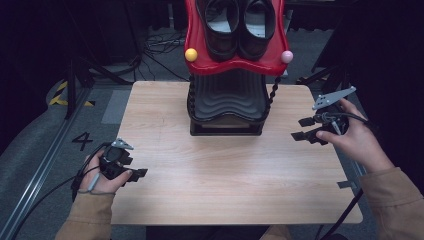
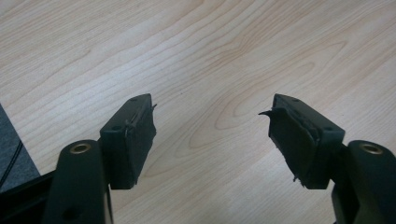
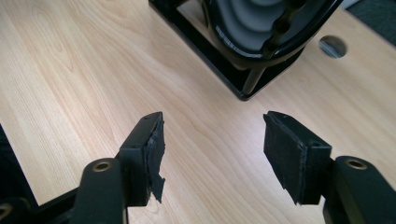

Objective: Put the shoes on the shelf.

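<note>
Both claws gaped empty: left gripper (image 1: 134, 174) at 8 o'clock, right gripper (image 1: 302, 128) at 3. Shoes (image 1: 241, 25) on rack (image 1: 227, 100), 12 o'clock; best approached level, heel first.

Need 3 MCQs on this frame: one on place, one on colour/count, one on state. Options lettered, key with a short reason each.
1. Where do the black shoes sit?
A. on the red upper tray of the rack
B. flat on the wooden table
C. between the left gripper's jaws

2. What colours are the two balls at the tray's front corners?
A. both yellow
B. yellow and pink
C. blue and green

3. How does the right gripper stand?
A. shut on a shoe
B. shut on nothing
C. open, holding nothing

Key:
1 A: in the high view both shoes rest side by side on the red tray, above the black lower tier.
2 B: a yellow ball at the left corner, a pink ball at the right.
3 C: in the right gripper view bare table shows between the parted jaws.
</note>
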### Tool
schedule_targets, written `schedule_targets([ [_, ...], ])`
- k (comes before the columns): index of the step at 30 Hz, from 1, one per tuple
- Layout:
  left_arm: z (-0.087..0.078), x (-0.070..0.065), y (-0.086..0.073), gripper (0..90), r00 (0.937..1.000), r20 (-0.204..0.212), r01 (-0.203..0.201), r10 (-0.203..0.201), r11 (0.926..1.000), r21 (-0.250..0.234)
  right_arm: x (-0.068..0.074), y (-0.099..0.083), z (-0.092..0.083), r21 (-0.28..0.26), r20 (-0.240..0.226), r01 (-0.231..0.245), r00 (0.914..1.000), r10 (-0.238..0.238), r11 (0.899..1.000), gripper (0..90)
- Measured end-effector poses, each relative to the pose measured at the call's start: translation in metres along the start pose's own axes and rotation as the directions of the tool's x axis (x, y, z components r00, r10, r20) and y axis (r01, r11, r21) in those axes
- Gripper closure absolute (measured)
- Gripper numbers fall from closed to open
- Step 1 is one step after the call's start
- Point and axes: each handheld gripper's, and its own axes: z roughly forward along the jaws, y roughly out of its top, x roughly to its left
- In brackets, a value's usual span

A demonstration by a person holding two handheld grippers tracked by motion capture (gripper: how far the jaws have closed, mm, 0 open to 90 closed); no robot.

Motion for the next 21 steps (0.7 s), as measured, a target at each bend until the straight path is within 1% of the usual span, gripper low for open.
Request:
schedule_targets([
  [1,0.001,0.000,0.000,31.0,1.0000,0.000,-0.001,0.001,1.0000,-0.001,0.000,-0.004,0.004,-0.002,-0.006,-0.007,1.0000,0.007,1.000,38.5],
  [2,0.001,0.000,0.000,30.9,1.0000,0.000,-0.001,0.001,1.0000,-0.001,0.000,-0.004,0.004,-0.002,-0.006,-0.007,1.0000,0.007,1.000,38.5],
  [3,0.002,0.000,0.000,30.7,1.0000,0.003,-0.002,0.002,1.0000,-0.001,0.000,-0.010,0.012,0.000,-0.005,-0.012,0.9999,0.012,1.000,38.6],
  [4,0.003,0.000,0.000,30.7,1.0000,0.004,-0.003,0.003,1.0000,-0.001,0.000,-0.010,0.012,0.000,-0.005,-0.012,0.9999,0.012,1.000,38.6],
  [5,0.005,0.000,0.000,30.5,1.0000,0.004,-0.004,0.004,1.0000,0.000,0.001,-0.013,0.016,-0.001,-0.002,-0.019,0.9998,0.019,1.000,38.7],
  [7,0.008,0.001,0.000,30.4,0.9999,0.010,-0.004,0.004,1.0000,-0.002,0.000,-0.023,0.028,-0.011,-0.021,-0.036,0.9991,0.036,0.999,39.3],
  [9,0.010,0.001,0.000,30.4,1.0000,0.005,-0.007,0.007,1.0000,0.002,0.000,-0.032,0.038,-0.012,-0.035,-0.053,0.9980,0.053,0.999,39.7],
  [11,0.011,0.002,0.000,30.4,1.0000,0.008,-0.003,0.003,1.0000,-0.003,-0.002,-0.040,0.047,-0.021,-0.048,-0.058,0.9973,0.056,0.998,40.4],
  [14,0.013,0.003,0.001,30.3,1.0000,0.004,-0.006,0.006,1.0000,-0.003,-0.005,-0.054,0.059,-0.043,-0.054,-0.093,0.9944,0.090,0.995,41.0],
  [15,0.015,0.003,0.001,30.2,1.0000,0.005,-0.003,0.003,1.0000,0.001,-0.006,-0.058,0.063,-0.049,-0.055,-0.098,0.9939,0.096,0.994,41.2],
  [16,0.016,0.004,0.001,30.2,1.0000,0.006,-0.001,0.001,1.0000,0.002,-0.007,-0.061,0.067,-0.053,-0.060,-0.114,0.9920,0.111,0.992,41.3],
  [18,0.018,0.004,0.001,30.2,1.0000,0.003,-0.004,0.004,1.0000,0.005,-0.009,-0.067,0.076,-0.056,-0.065,-0.120,0.9911,0.116,0.991,42.5],
  [21,0.020,0.004,0.001,30.1,1.0000,0.004,-0.004,0.004,1.0000,0.008,-0.011,-0.074,0.089,-0.035,-0.061,-0.115,0.9917,0.113,0.993,42.6],
])
